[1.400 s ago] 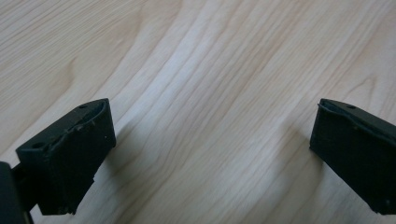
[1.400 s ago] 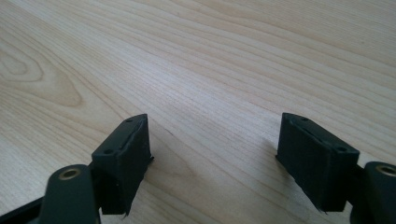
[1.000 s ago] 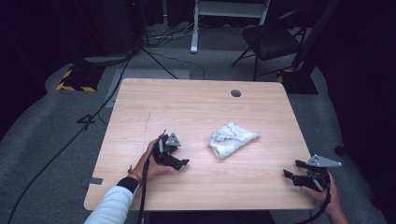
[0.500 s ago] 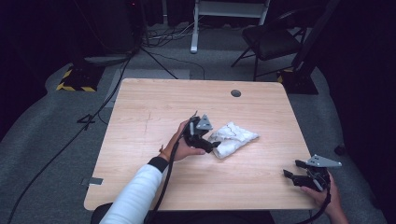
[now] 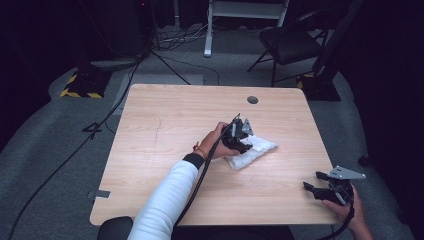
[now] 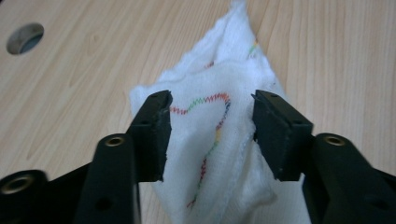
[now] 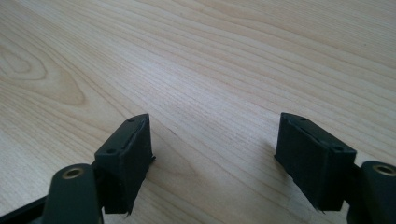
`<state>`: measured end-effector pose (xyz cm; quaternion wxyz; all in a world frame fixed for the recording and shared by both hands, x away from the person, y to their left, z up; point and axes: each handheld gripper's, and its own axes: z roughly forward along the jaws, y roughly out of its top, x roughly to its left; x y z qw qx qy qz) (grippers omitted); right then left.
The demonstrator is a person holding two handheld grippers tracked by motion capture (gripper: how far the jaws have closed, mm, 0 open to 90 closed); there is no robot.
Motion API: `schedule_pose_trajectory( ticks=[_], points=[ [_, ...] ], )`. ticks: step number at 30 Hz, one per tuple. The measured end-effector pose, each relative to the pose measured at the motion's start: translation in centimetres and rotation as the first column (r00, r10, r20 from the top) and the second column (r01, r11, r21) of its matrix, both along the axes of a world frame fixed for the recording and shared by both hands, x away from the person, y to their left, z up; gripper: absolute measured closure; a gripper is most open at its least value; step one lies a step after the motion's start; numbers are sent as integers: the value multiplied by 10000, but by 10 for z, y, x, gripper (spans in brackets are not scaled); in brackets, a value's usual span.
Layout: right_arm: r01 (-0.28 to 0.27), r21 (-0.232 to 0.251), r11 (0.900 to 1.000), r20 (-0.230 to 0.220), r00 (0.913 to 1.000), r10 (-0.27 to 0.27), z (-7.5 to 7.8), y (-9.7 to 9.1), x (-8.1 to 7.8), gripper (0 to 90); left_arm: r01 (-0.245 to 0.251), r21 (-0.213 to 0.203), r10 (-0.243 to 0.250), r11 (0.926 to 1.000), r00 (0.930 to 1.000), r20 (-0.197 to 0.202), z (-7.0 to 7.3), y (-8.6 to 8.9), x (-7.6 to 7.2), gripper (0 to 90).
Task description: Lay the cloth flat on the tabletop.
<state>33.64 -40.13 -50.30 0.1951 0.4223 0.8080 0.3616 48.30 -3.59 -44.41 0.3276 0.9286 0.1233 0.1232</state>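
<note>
My left hand-held gripper has its jaws apart, straddling a crumpled white cloth on the desk. My right hand-held gripper hovers wide open over bare wood.

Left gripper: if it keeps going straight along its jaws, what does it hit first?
The white cloth. The left gripper is open, its jaws standing either side of the bunched fabric, apparently just short of gripping. The wooden table lies under the cloth. How much gap remains is hard to judge.

High view overlooks table; both gripper views skim it closely.
</note>
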Motion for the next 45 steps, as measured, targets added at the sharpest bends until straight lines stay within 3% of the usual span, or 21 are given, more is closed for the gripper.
schedule_pose_trajectory(
  ticks=[2,3,5,7,13,17,19,22,23,27,30,34,36,37,40,43,45],
  points=[
    [1,0,10000,-2,10000,-1,0,0,0,272,53,-85,-53,9999,10000,-57,-1,7,2,650],
    [5,2,10000,-3,10000,-5,0,0,0,272,-181,31,181,9998,9997,133,-1,16,3,755],
    [8,14,10000,-9,10000,-8,0,0,0,271,-335,-54,336,9994,9993,163,-1,21,4,795],
    [9,21,10000,-19,10000,-9,0,0,0,270,-446,-467,447,9979,9990,0,1,34,5,854],
    [-15,48,10000,-48,10000,15,0,0,1,269,-983,-430,992,9942,9949,186,1,69,2,877],
    [9,69,10000,-46,10000,-8,0,0,1,269,-1443,-621,1448,9876,9894,35,0,95,-3,881],
    [7,63,10000,-77,10000,-7,0,0,2,269,-1556,-800,1550,9846,9878,-137,-1,109,-8,882],
    [-11,42,10000,-115,9999,11,1,0,2,272,-1704,-529,1695,9839,9853,-222,-7,137,-24,883],
    [-11,42,10000,-115,9999,11,1,0,2,272,-1704,-529,1695,9839,9853,-222,-7,137,-24,883],
    [37,-82,10000,-152,9999,-38,2,1,5,290,-1900,-632,1874,9797,9813,-448,-12,165,-41,882],
    [-5,-71,10000,-93,10000,4,6,8,9,303,-2219,-883,2165,9711,9740,-673,-13,183,-52,879],
    [-615,-449,9971,198,9979,624,18,29,18,310,-2552,-645,2530,9647,9667,-395,-17,195,-65,827],
    [-1126,-573,9920,459,9923,1152,32,50,25,313,-2807,-694,2785,9573,9596,-388,-18,199,-69,721],
    [-1126,-573,9920,459,9923,1152,32,50,25,313,-2974,-694,2951,9522,9546,-417,-18,200,-70,721],
    [-1629,-740,9839,817,9823,1688,48,77,34,325,-3240,-713,3223,9434,9460,-349,-19,203,-71,622],
    [-2395,-532,9694,1252,9615,2445,63,113,45,354,-3424,-827,3375,9359,9389,-675,-24,204,-68,585],
    [-2937,-560,9542,1430,9435,2988,69,142,51,370,-3335,-663,3280,9404,9412,-812,-28,203,-67,581]
  ],
)
